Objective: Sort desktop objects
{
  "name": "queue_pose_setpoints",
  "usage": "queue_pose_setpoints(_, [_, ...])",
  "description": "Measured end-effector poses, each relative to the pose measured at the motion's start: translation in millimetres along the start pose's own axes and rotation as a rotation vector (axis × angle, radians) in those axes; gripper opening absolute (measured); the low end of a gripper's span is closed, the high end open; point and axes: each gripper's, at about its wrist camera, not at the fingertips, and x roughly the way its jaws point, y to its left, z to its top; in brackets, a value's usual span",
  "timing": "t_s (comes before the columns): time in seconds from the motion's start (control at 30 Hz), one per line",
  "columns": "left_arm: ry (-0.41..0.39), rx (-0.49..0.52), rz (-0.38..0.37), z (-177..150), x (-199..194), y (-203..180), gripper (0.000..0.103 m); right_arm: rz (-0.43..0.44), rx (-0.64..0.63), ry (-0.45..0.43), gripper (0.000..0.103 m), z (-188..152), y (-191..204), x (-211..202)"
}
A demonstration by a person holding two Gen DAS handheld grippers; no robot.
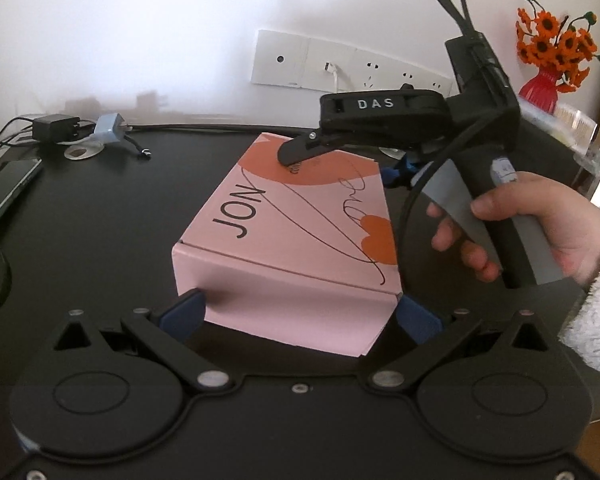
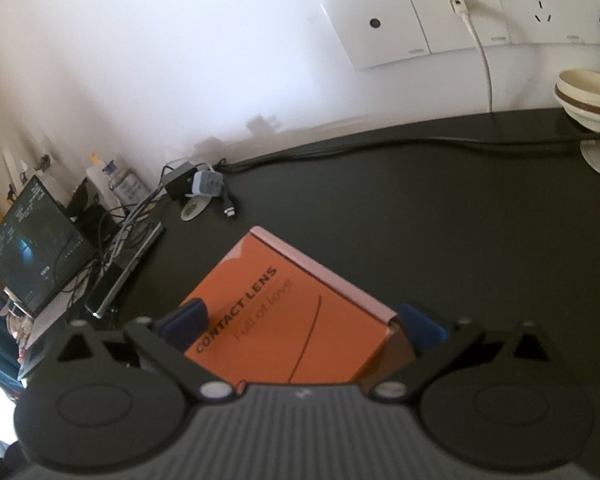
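Note:
A pink and orange cardboard box (image 1: 296, 232) marked "JON" sits on the black desk (image 1: 100, 220). My left gripper (image 1: 300, 314) is spread wide around the box's near end, its blue pads (image 1: 182, 312) at both bottom corners. My right gripper comes in from the right in the left wrist view, its black finger (image 1: 300, 148) on the box's far top edge. In the right wrist view the box's orange "CONTACT LENS" side (image 2: 296, 320) fills the space between my right gripper's (image 2: 302, 322) blue pads (image 2: 186, 318), which hold it at both edges.
A power adapter and cables (image 1: 56, 128) lie at the desk's far left beside a laptop (image 2: 32, 248). Wall sockets (image 1: 340, 64) are behind. A red vase of orange flowers (image 1: 552, 60) stands far right. Stacked bowls (image 2: 588, 96) sit at the far right edge.

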Motion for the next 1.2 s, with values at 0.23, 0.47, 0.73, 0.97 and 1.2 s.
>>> queue_pose_setpoints(0.23, [-0.005,0.023,0.029,1,5,1,0.103,0.001,-0.009,-0.015,0.102,-4,-1,-4])
queue_pose_setpoints(0.47, [-0.016,0.089,0.066,4,12,3,0.103,0.02,-0.028,-0.011,0.102,-10,-1,-11])
queue_pose_setpoints(0.73, [-0.03,0.173,0.057,10,18,12,0.103,0.023,-0.019,-0.041,0.102,-26,0,-22])
queue_pose_setpoints(0.97, [0.003,0.09,-0.092,15,30,46,0.103,0.04,0.008,-0.074,0.102,-38,-6,-29])
queue_pose_setpoints(1.2, [0.008,0.108,-0.085,20,32,54,0.103,0.045,0.074,-0.111,0.102,-48,-12,-34])
